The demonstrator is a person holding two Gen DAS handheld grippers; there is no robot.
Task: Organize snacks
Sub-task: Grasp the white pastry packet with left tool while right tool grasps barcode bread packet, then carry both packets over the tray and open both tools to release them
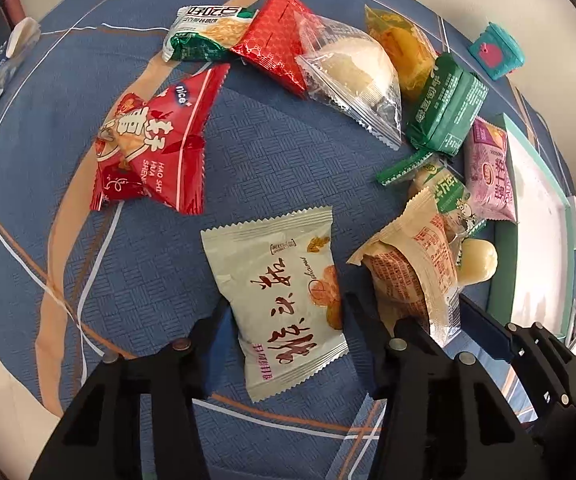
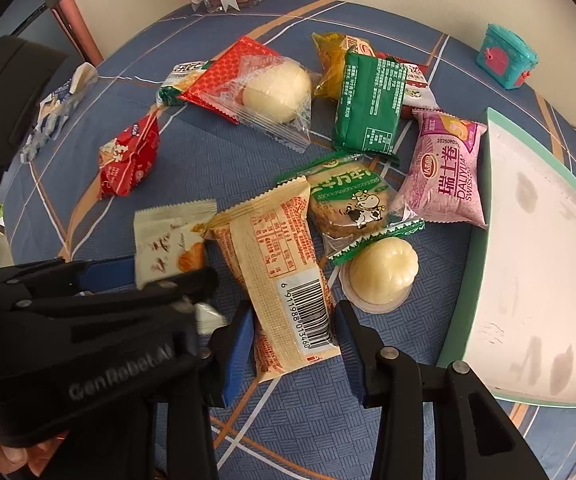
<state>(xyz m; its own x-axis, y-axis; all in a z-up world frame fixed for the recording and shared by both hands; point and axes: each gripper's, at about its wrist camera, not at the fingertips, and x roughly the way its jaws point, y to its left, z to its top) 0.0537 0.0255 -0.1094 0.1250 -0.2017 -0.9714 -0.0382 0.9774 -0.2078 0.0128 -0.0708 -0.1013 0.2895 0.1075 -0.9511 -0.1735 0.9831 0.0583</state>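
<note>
mint tray (image 2: 484, 280) bare, nothing sorted yet; we see all snacks loose on cloth (image 1: 267, 152); left gripper (image 1: 283, 320) pinching white pack (image 1: 279, 300), right gripper (image 2: 294, 328) pinching barcode pack (image 2: 283, 272), both unlifted

We are seeing the right gripper (image 2: 294, 332) as matte black plastic, round silver pins sitting behind its blue-padded jaws. Left of it, the left gripper (image 2: 167, 276) is showing grey "GenRobot.AI" lettering.
</note>
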